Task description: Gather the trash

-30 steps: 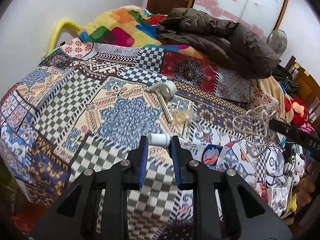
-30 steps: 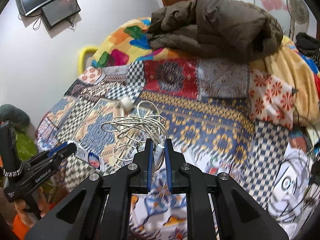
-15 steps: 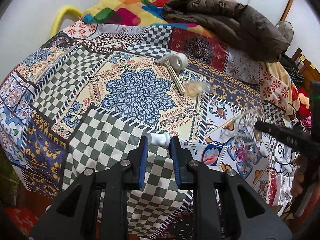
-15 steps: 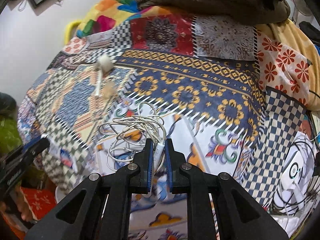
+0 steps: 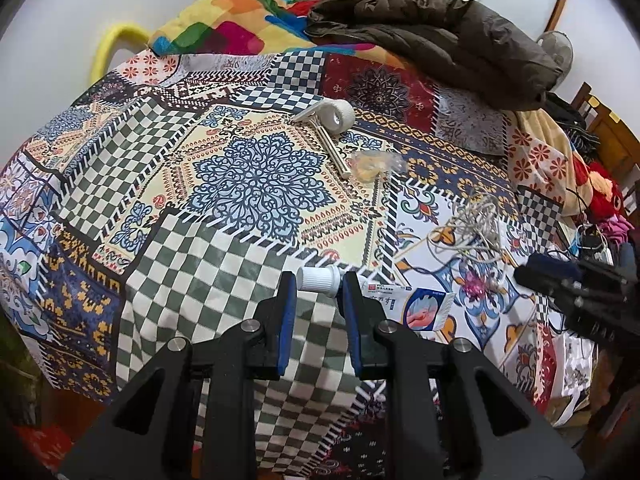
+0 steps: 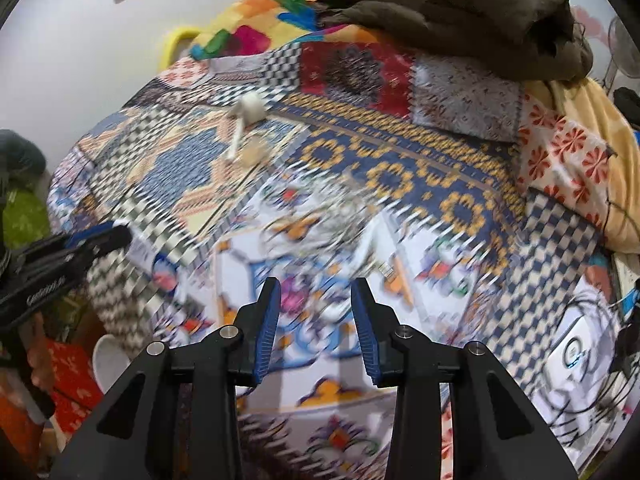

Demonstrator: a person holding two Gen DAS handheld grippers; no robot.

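Observation:
My left gripper [image 5: 318, 286] is shut on a white ointment tube [image 5: 400, 302] by its cap end, holding it above the patterned bedspread [image 5: 248, 176]. A tangled white cable [image 5: 472, 228] lies on the bed at right in the left wrist view; it is a blur in the right wrist view [image 6: 340, 220]. My right gripper [image 6: 316, 292] is open and empty just behind that cable; it also shows in the left wrist view [image 5: 536, 274]. A white lint roller [image 5: 334, 120] and a crumpled clear wrapper [image 5: 376, 164] lie mid-bed.
A brown jacket [image 5: 432, 40] and a bright multicolour blanket [image 5: 224, 28] are piled at the head of the bed. A fan [image 5: 554, 50] and a wooden chair [image 5: 600, 120] stand at right. A white bowl-like object [image 6: 110, 364] and red packaging sit on the floor.
My right gripper has opened and let go of the white cable, which now lies on the bed. The right view is motion-blurred. My left gripper keeps its hold on the tube.

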